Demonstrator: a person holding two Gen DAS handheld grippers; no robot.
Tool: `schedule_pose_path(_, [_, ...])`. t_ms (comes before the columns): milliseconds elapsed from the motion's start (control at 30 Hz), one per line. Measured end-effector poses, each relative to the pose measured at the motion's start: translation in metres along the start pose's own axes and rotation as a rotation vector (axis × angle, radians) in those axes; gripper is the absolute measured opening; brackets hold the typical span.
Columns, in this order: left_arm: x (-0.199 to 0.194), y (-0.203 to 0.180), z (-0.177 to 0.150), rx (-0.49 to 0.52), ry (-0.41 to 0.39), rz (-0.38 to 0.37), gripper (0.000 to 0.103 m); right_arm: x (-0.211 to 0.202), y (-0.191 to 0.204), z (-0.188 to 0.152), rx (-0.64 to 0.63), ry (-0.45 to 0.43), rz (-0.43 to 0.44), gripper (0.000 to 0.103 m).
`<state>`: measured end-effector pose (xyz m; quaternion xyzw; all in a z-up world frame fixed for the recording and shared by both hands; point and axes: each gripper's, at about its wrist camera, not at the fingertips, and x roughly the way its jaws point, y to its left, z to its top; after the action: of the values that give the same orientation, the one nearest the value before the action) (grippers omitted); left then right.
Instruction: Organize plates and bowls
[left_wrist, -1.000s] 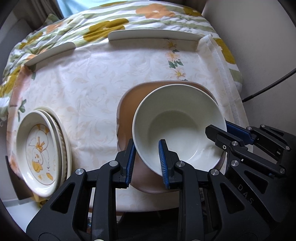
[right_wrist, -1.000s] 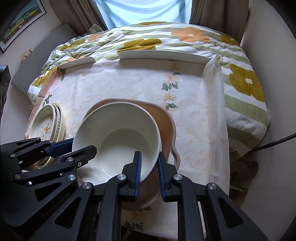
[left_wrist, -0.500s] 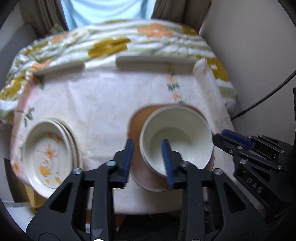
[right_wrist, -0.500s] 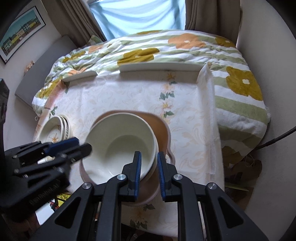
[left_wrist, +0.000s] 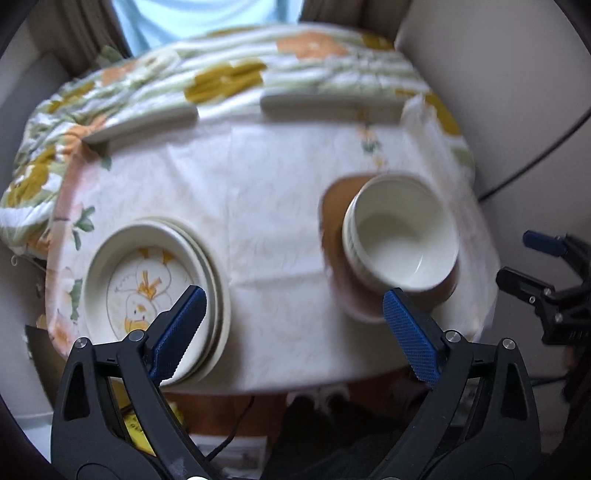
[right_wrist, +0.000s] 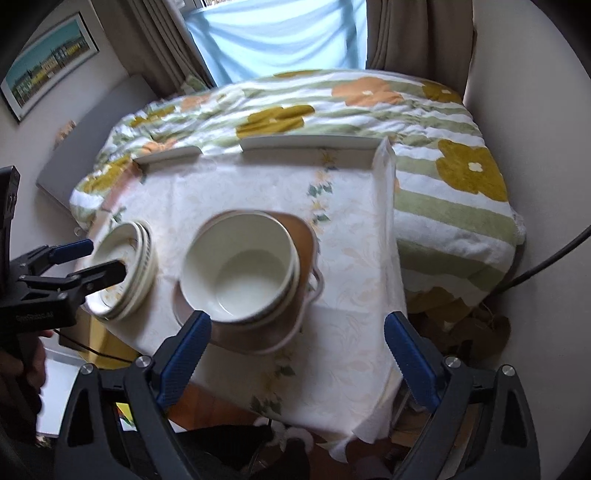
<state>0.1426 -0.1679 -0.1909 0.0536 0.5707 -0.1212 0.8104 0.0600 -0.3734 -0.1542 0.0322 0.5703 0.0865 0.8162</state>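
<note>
A white bowl (left_wrist: 400, 236) (right_wrist: 240, 269) sits nested on another bowl, inside a brown dish (left_wrist: 332, 221) (right_wrist: 304, 236) with a small handle. A stack of plates (left_wrist: 147, 273) (right_wrist: 125, 266), the top one printed with a yellow duck, lies to the left of it on the table. My left gripper (left_wrist: 293, 299) (right_wrist: 103, 258) hangs above the table's near edge between the plates and the bowl, jaws opening, nothing between them. My right gripper (right_wrist: 297, 321) (left_wrist: 519, 256) is above the near side of the brown dish, jaws opening too, clear of the bowl.
The small table (right_wrist: 354, 258) wears a pale floral cloth, with two white raised edges (right_wrist: 310, 142) at its far side. A flowered quilt (right_wrist: 443, 166) lies beyond and to the right. A wall and a dark cable (right_wrist: 546, 262) are on the right. A hand (right_wrist: 18, 365) holds the left gripper.
Both grippers have let go of the white bowl's rim, opened wide and lifted back from it. The bowl now rests in the stack on the brown dish.
</note>
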Motion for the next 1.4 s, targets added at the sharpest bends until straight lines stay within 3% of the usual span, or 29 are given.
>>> schedule_pose_path(133, [0.024,0.0,0.005,0.052,0.092,-0.021,0.096,0.018,-0.004,-0.001,0.021,0.077,-0.071,0.093])
schedule_pose_path(400, [0.074,-0.011,0.013,0.134,0.227,-0.067,0.094,0.067,-0.005,0.008,-0.053,0.227,-0.077,0.093])
schedule_pose_path(433, [0.078,-0.013,0.013,0.137,0.238,-0.067,0.091,0.071,-0.005,0.009,-0.061,0.237,-0.071,0.092])
schedule_pose_path(600, [0.098,-0.019,0.013,0.123,0.299,-0.088,0.075,0.093,-0.004,0.015,-0.097,0.312,-0.027,0.069])
schedule_pose_path(733, [0.115,-0.027,0.014,0.124,0.338,-0.112,0.055,0.106,-0.003,0.017,-0.119,0.347,0.01,0.06])
schedule_pose_path(1033, [0.136,-0.035,0.012,0.122,0.343,-0.134,0.024,0.128,-0.004,0.011,-0.114,0.361,0.083,0.04])
schedule_pose_path(1167, [0.139,-0.043,0.011,0.139,0.318,-0.151,0.012,0.131,0.002,0.006,-0.134,0.348,0.105,0.026])
schedule_pose_path(1400, [0.136,-0.052,0.008,0.192,0.249,-0.137,0.012,0.131,0.009,-0.001,-0.181,0.292,0.115,0.018])
